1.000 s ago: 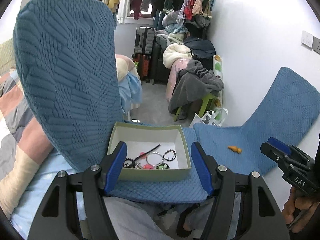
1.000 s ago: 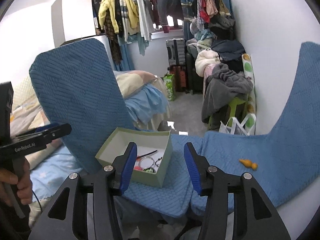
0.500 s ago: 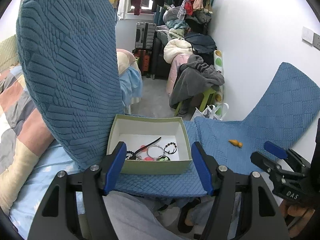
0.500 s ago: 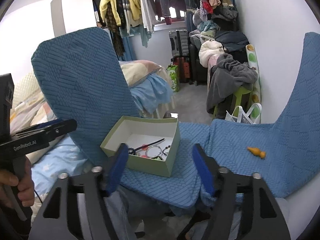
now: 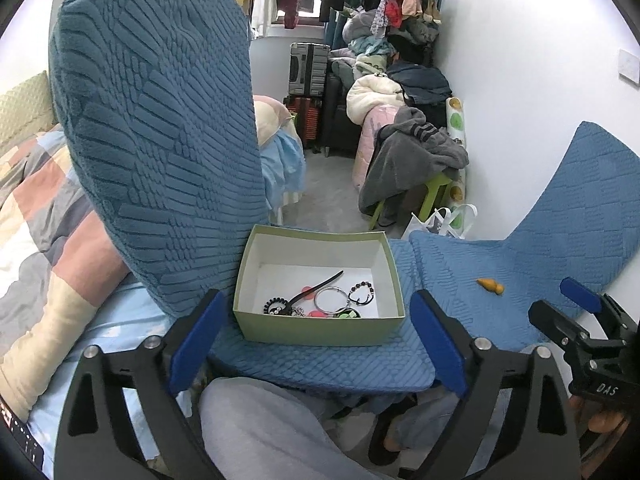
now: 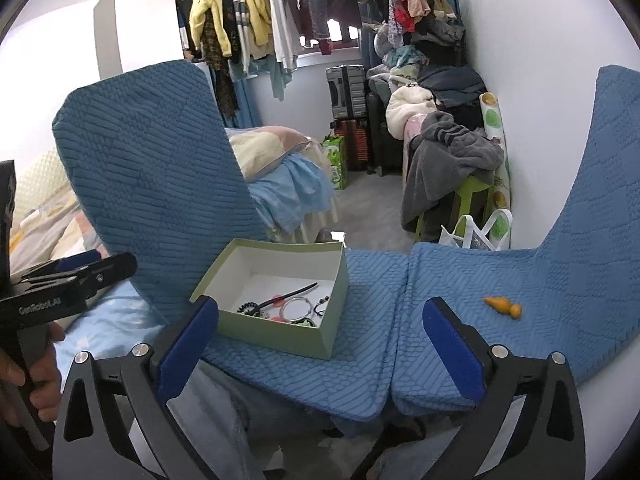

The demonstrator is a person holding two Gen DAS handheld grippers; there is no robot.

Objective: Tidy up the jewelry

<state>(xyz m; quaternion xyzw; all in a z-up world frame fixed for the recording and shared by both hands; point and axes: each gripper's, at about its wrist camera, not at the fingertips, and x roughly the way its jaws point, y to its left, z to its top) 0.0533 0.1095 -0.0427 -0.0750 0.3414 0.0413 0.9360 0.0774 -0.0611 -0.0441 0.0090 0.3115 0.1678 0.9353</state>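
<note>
Both the left tongs (image 5: 316,338) and right tongs (image 6: 320,340) have just been opening and stand wide, gripping nothing. The green box (image 5: 320,330) of jewelry (image 5: 320,300) sits on the blue cushion (image 5: 460,264), with an orange piece (image 5: 490,285) lying apart.

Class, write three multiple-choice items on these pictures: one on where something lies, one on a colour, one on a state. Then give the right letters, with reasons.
1. Where does the small orange carrot-shaped piece lie?
A. in the box
B. on the blue quilted mat, right of the box
C. on the floor

2. What colour is the outside of the open cardboard box?
A. pale green
B. red
C. black

3. How does the left gripper stand?
A. shut on a bracelet
B. shut, empty
C. open, empty

Answers: 1 B, it sits on bare mat apart from the box. 2 A, its outer walls are green. 3 C, its blue pads stand wide with nothing between.
</note>
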